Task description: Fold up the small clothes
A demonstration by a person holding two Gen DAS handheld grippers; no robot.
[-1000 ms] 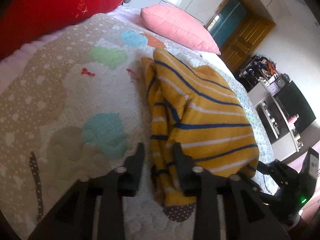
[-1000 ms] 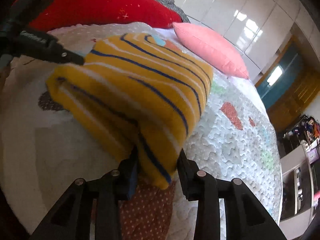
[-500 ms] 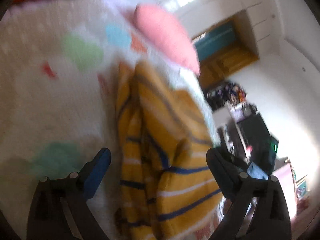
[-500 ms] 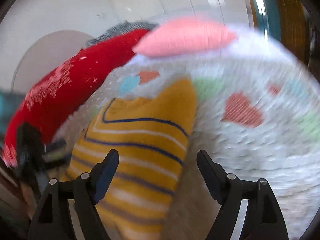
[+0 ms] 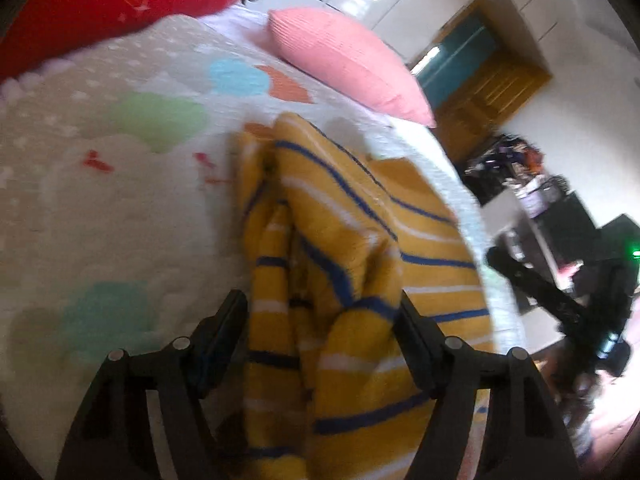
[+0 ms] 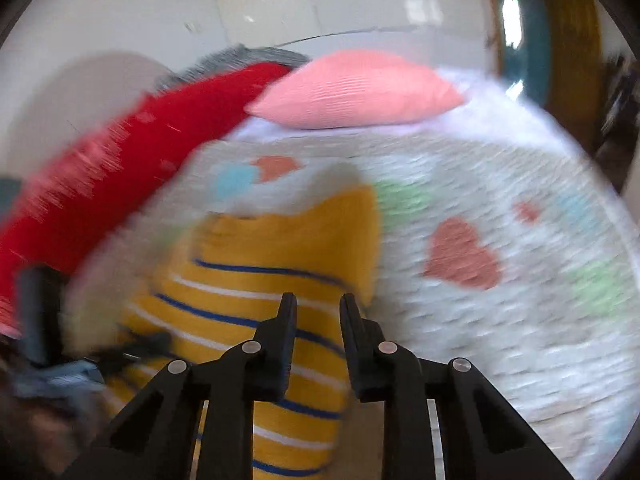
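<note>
A yellow garment with blue and white stripes (image 5: 352, 264) lies folded in a bundle on the quilted bedspread (image 5: 80, 184). My left gripper (image 5: 320, 312) is open, its jaws wide apart on either side of the bundle's near end. In the right wrist view the same garment (image 6: 280, 248) lies ahead and below. My right gripper (image 6: 318, 306) hovers over it with jaws narrowed to a small gap and nothing between them. The right gripper also shows in the left wrist view (image 5: 568, 304) at the right, past the bed's edge.
A pink pillow (image 5: 344, 60) and a red pillow (image 5: 104, 4) lie at the head of the bed. The bed's edge runs along the right in the left wrist view, with a wooden door (image 5: 484, 92) and cluttered shelves (image 5: 528, 184) beyond.
Both grippers let go of the garment and opened wide. The right gripper then narrowed again and swung over the bundle. The left stays open around the bundle's end.
</note>
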